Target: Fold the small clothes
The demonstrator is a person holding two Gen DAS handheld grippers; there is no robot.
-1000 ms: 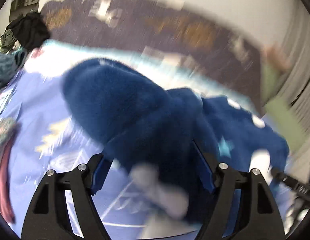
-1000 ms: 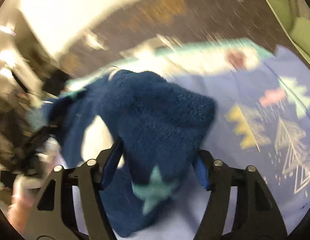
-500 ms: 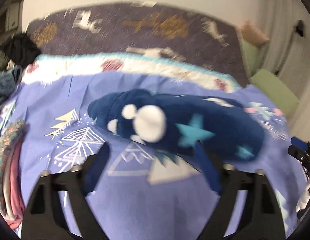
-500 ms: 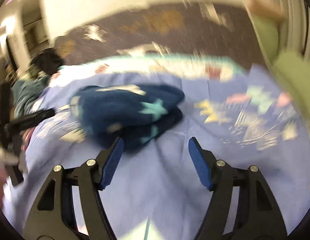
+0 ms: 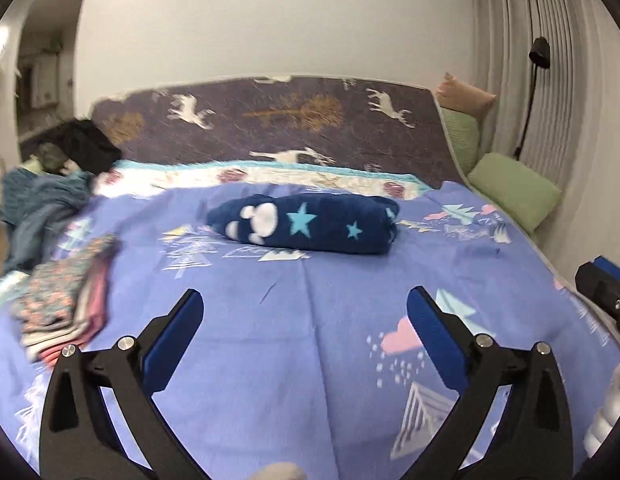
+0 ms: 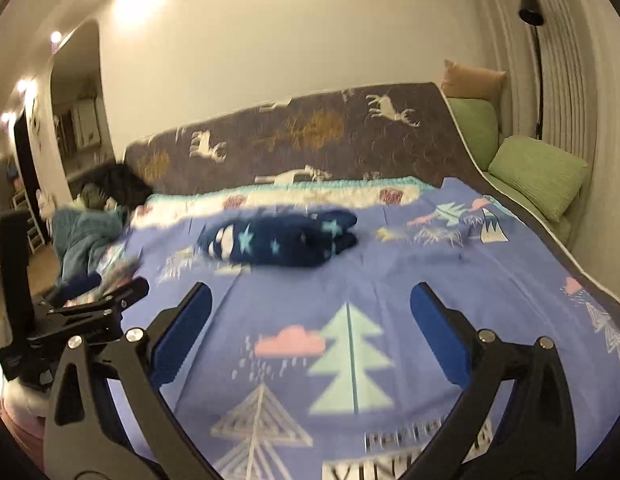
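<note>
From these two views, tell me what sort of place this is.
Most likely a bedroom at home: a bed under a patterned blue bedspread, green pillows by the curtained wall, and a folded navy fleece garment lying on the bed.

I see a navy fleece garment point(image 5: 310, 224) with turquoise stars and white paw-like blobs. Bedspread point(image 5: 310, 340) is periwinkle blue, printed with mint and white line-drawn trees, pink rain clouds, yellow bits. Blanket at the back point(image 5: 270, 120) is dark purple-grey with white deer and ochre trees. Stack at my left point(image 5: 66, 304): small floral print on top, pink and cream under it. Pillows point(image 5: 513, 190) are light green. Left gripper point(image 5: 306, 312) and right gripper point(image 6: 310, 304): black frames, blue fingers point(image 5: 178, 332).
</note>
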